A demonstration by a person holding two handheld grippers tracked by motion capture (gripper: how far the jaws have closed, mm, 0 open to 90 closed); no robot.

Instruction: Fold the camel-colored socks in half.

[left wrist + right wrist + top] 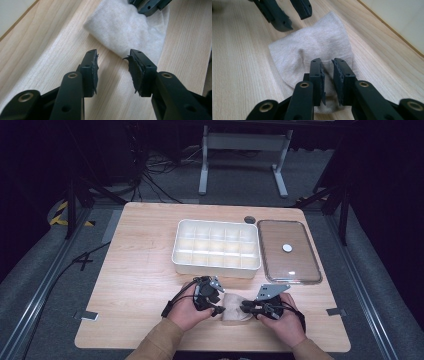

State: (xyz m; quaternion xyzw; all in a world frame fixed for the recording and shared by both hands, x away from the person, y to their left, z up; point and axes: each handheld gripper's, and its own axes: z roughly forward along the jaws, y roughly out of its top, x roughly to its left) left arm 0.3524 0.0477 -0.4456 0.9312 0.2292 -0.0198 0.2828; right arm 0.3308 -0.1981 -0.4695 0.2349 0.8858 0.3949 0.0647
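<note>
Cloth (236, 310), a beige folded piece, lies on the near middle of the surface (140, 270) between both hands, the left tongs (113, 58) standing open just off its left edge and the right tongs (327, 65) narrowed over its right part, a pinch not clearly visible.

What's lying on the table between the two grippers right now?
A folded beige fabric piece, probably a sock, lies on the wooden table between the left gripper and the right gripper, as the high view shows.
</note>
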